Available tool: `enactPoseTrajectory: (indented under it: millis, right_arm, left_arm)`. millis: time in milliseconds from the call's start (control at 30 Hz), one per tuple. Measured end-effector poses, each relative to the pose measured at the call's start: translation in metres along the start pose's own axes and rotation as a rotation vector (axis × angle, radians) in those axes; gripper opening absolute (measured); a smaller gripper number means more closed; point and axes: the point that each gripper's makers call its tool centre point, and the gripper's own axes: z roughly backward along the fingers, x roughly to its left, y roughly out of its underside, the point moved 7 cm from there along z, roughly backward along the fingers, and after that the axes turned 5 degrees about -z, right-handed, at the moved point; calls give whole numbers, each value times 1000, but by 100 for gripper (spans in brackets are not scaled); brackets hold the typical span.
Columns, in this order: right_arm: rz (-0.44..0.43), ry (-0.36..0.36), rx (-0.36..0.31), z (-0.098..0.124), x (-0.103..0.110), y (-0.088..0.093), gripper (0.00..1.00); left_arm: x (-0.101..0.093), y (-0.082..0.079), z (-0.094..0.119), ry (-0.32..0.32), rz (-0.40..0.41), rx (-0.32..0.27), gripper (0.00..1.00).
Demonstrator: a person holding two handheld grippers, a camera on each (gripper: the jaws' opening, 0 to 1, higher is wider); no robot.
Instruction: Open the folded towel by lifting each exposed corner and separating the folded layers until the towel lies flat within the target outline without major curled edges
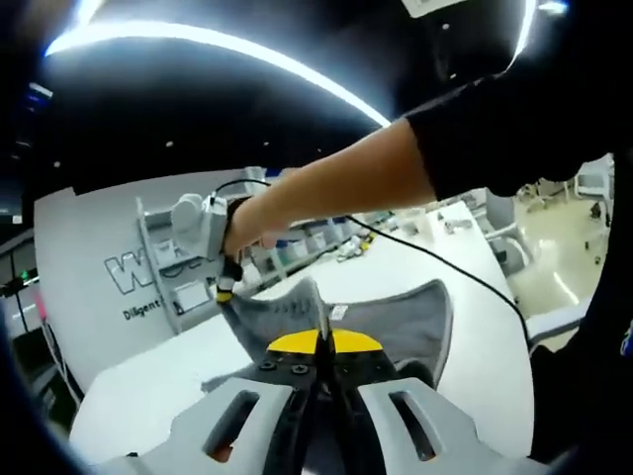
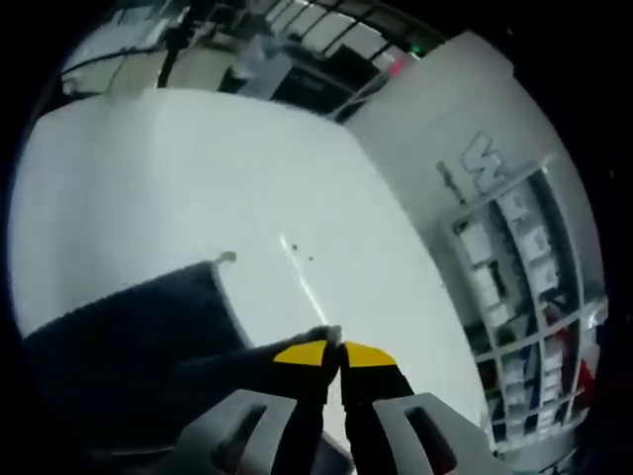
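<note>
gripping the grey towel (image 1: 396,322) above the white table (image 1: 148,386), both the left gripper (image 1: 323,341) and right gripper (image 2: 333,348) have jaws pinched closed on raised towel edges.

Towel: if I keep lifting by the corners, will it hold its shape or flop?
Probably flop: the towel sags between two pinched corners. It looks light, hanging from the right gripper alone on that side. The left gripper seems shut on cloth, so slipping looks unlikely.
</note>
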Motion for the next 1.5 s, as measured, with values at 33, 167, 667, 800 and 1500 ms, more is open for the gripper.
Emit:
enactPoseTrajectory:
  millis: [33, 167, 667, 800, 1500]
  right_arm:
    - [3, 1, -2, 0, 0, -3, 0]
    - [33, 4, 7, -3, 4, -11, 0]
    - [69, -9, 3, -31, -1, -52, 0]
    - [73, -11, -3, -37, 1, -63, 0]
    - [73, -17, -8, -53, 31, -107, 0]
  left_arm:
    - [-3, 1, 0, -2, 3, -2, 1]
    - [-12, 2, -3, -23, -84, -32, 1]
    - [34, 14, 27, -54, -103, 12, 2]
    - [42, 16, 34, -84, -96, 24, 2]
    - [71, 27, 62, -131, -66, 105, 2]
